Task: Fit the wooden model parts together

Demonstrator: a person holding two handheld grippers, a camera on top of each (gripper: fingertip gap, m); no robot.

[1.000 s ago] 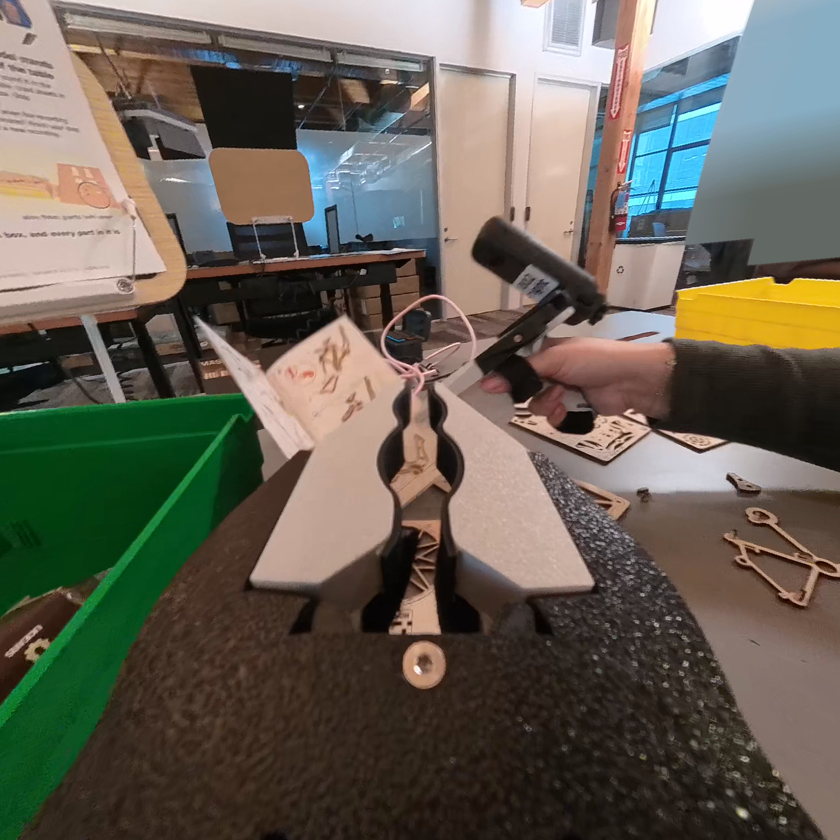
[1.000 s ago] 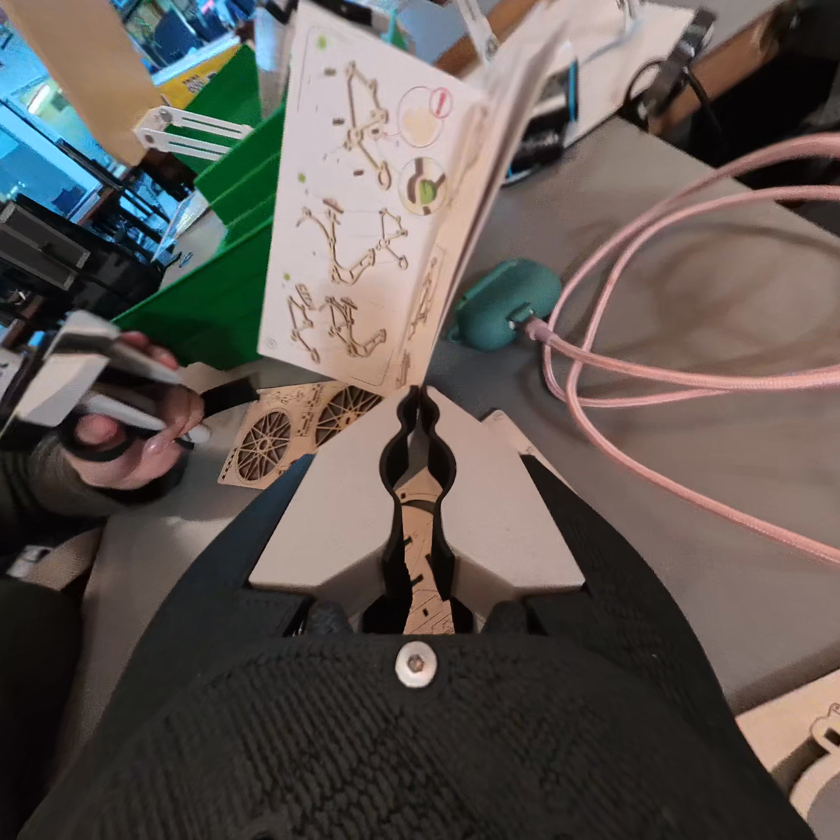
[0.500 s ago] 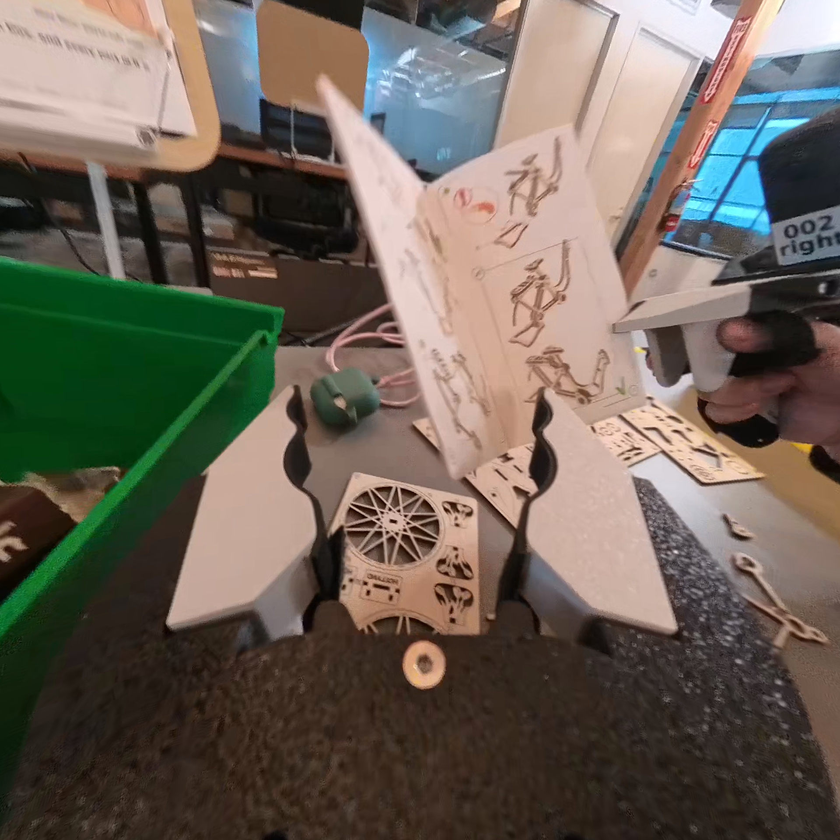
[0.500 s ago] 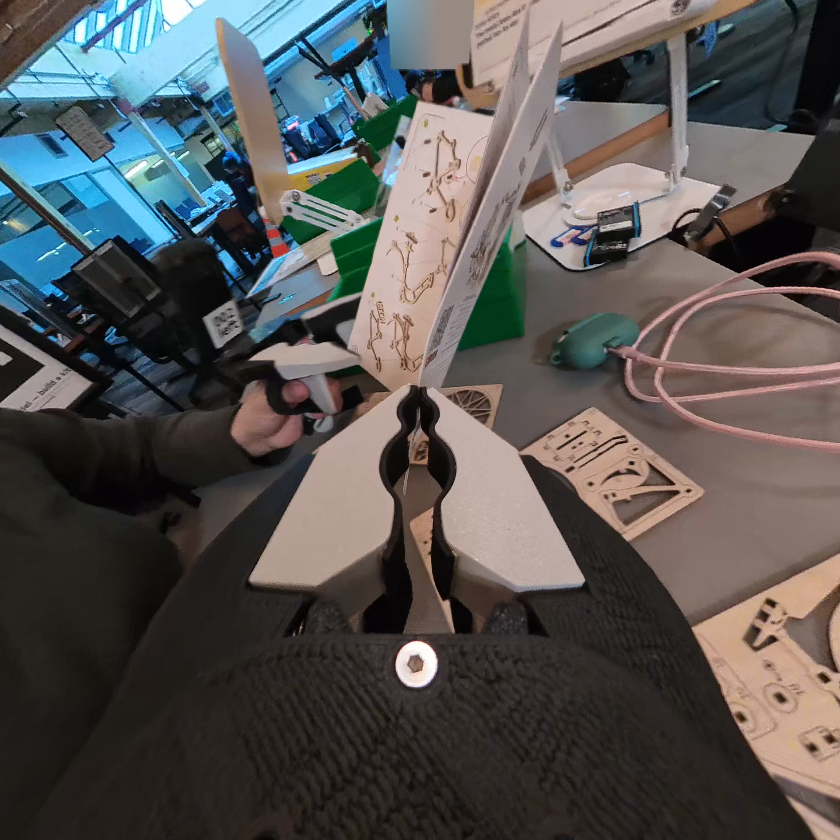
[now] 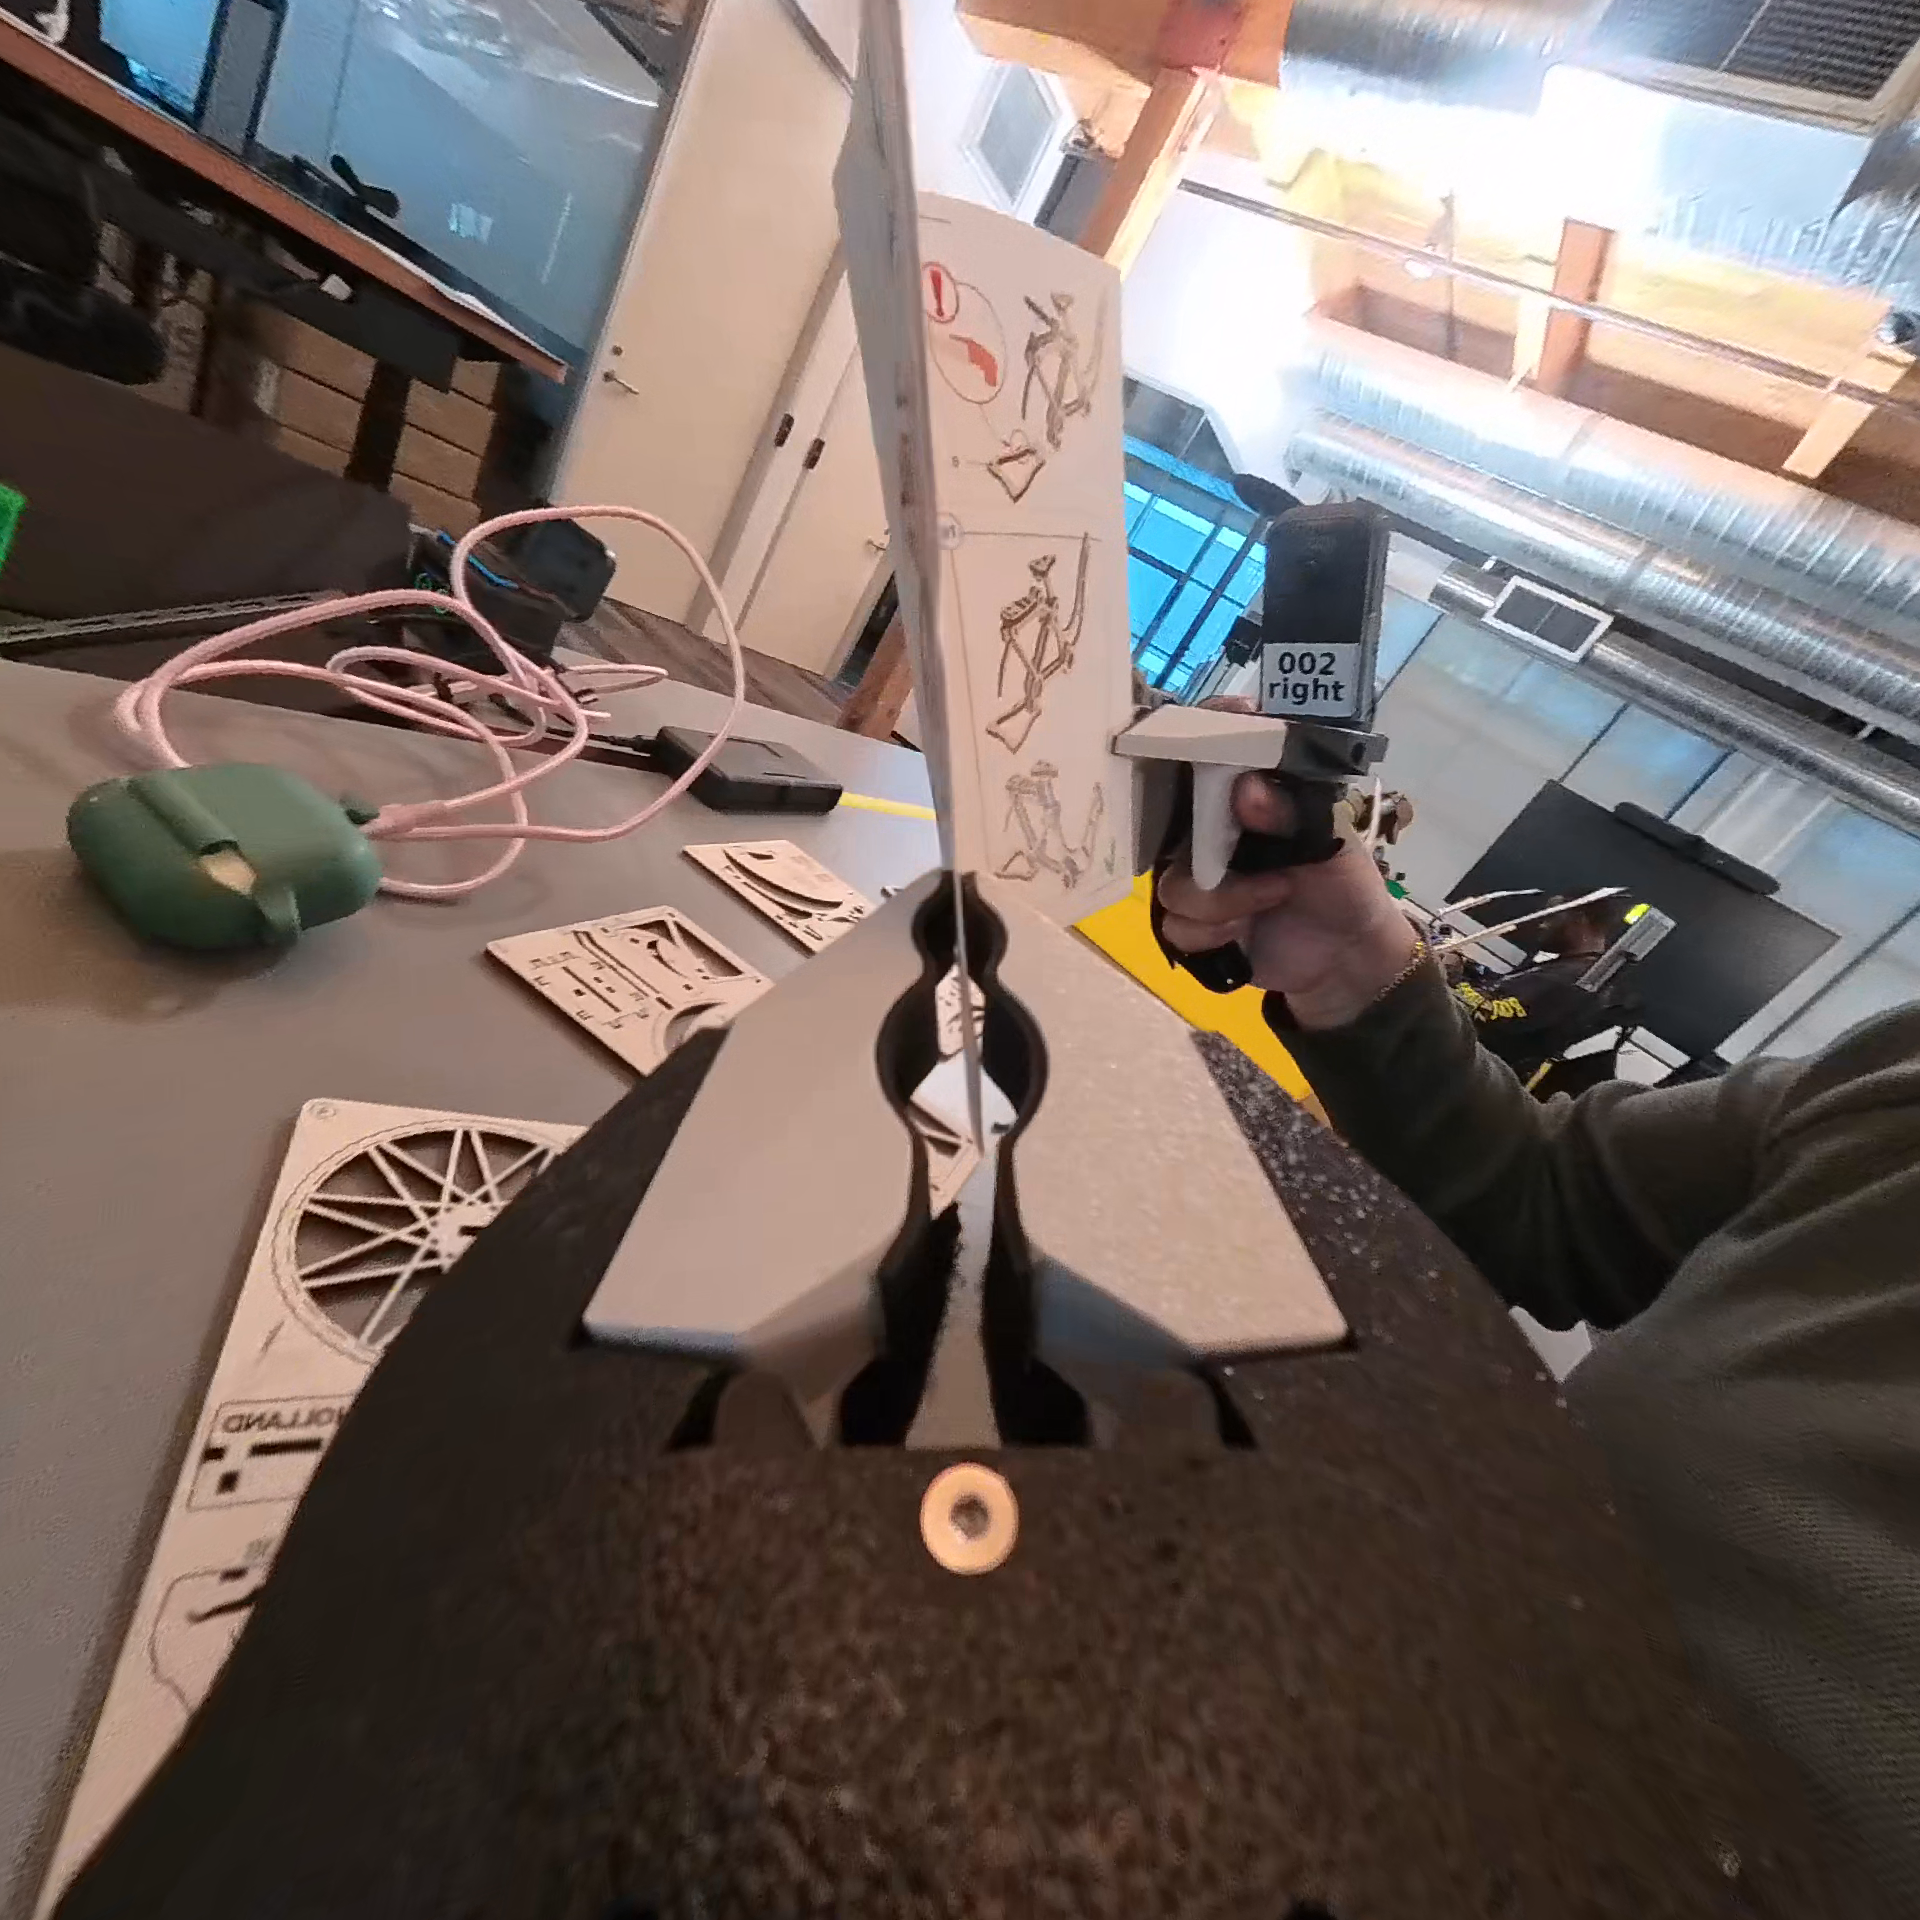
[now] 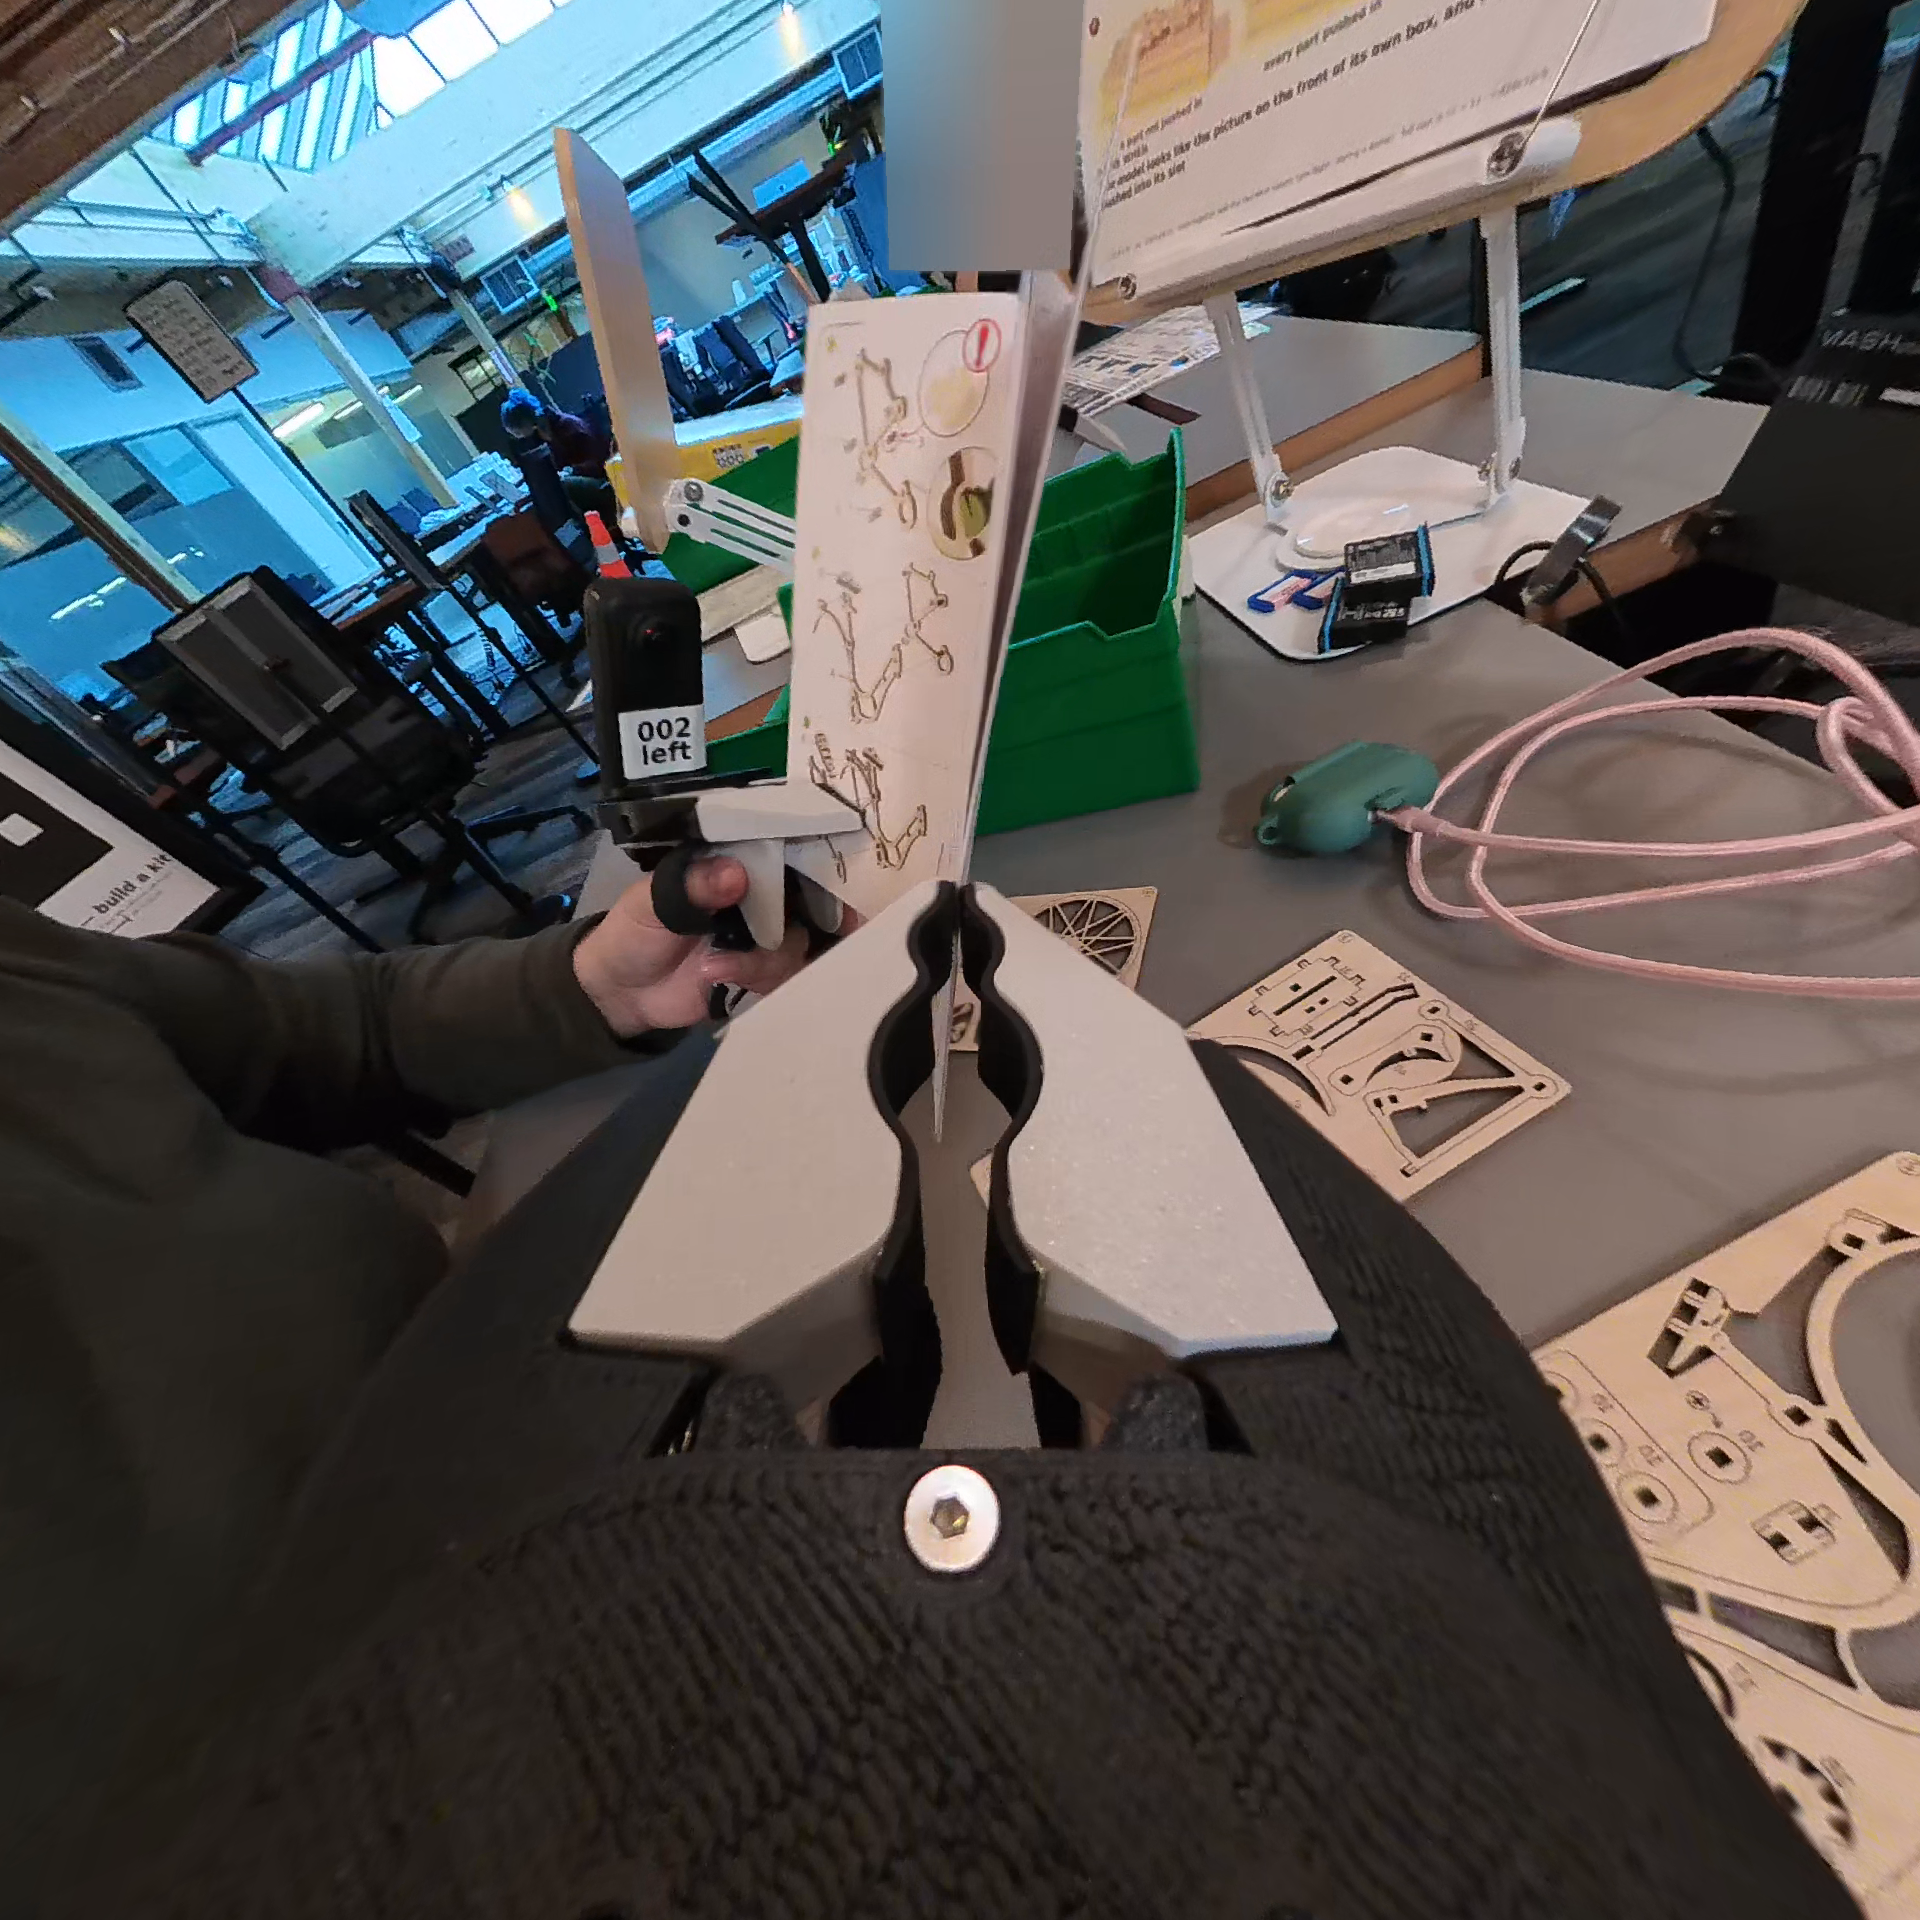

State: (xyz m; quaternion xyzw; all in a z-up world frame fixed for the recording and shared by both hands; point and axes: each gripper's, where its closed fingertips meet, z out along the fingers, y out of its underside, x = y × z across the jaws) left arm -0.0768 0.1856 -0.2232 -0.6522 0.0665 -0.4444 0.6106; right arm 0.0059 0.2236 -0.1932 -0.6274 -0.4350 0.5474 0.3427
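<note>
An open paper instruction booklet (image 5: pixel 1039 582) stands upright above the grey table, held by both grippers. My left gripper (image 5: pixel 958 883) is shut on the lower edge of one page. My right gripper (image 6: pixel 956 891) is shut on the lower edge of the other page (image 6: pixel 894 582). Each gripper shows in the other's view, the right one (image 5: pixel 1127 743) and the left one (image 6: pixel 847 821), both at the booklet's bottom corner. Laser-cut wooden part sheets lie flat on the table: a wheel sheet (image 5: pixel 343 1247), a smaller sheet (image 5: pixel 623 966), another (image 6: pixel 1371 1060) and a large one (image 6: pixel 1766 1455).
A green earbud case (image 5: pixel 218 852) with a looped pink cable (image 5: pixel 499 707) lies at the back of the table. A green bin (image 6: pixel 1091 644) and a white stand with a board (image 6: pixel 1382 509) are behind the booklet. A yellow bin (image 5: pixel 1143 935) sits behind my left gripper. My hands' fingertips stand some 10 cm from each other.
My left gripper was open half a second ago and has shut on a booklet page. My right gripper kept its hold and the booklet now stands more upright between the two.
</note>
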